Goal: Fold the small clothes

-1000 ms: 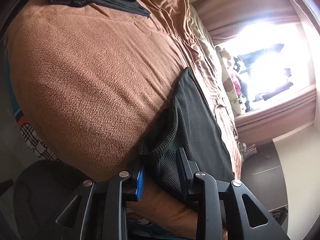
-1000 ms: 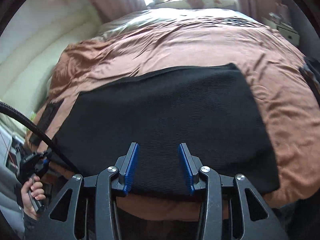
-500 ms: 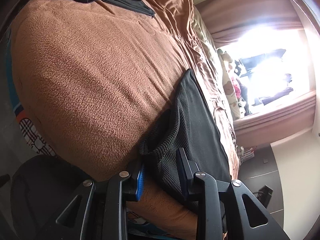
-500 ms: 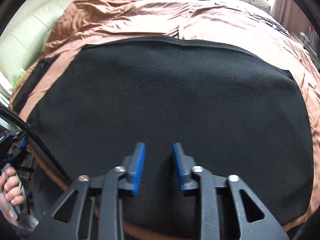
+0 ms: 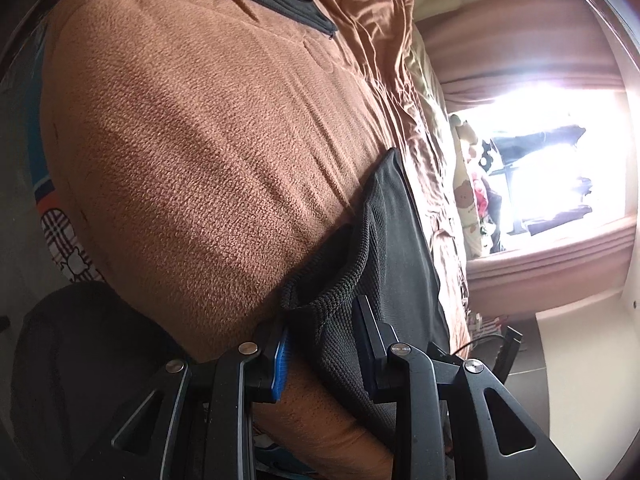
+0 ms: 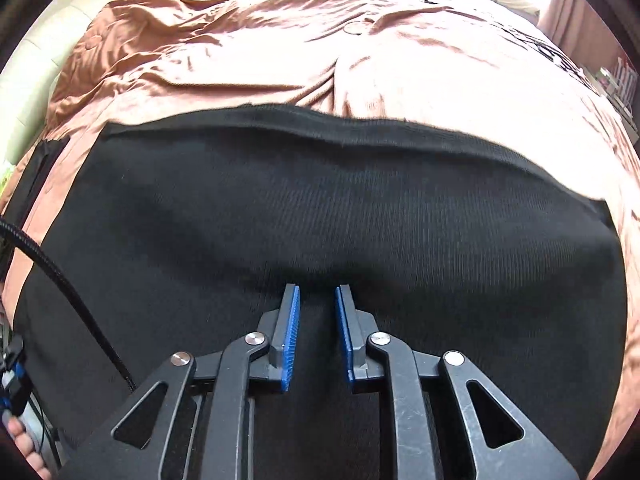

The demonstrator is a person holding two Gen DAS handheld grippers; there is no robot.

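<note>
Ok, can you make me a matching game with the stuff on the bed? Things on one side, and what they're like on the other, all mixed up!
Things:
1. black knit garment
2. blanket
3. left gripper
4. right gripper

What they're like:
A. brown and fuzzy, covering the bed
B. jaws apart, tips over the middle of the cloth, nothing between them
C. spread flat on the bed
D. pinching a bunched corner of the cloth

Pairs: 1-C, 2-A, 3-D, 4-B
</note>
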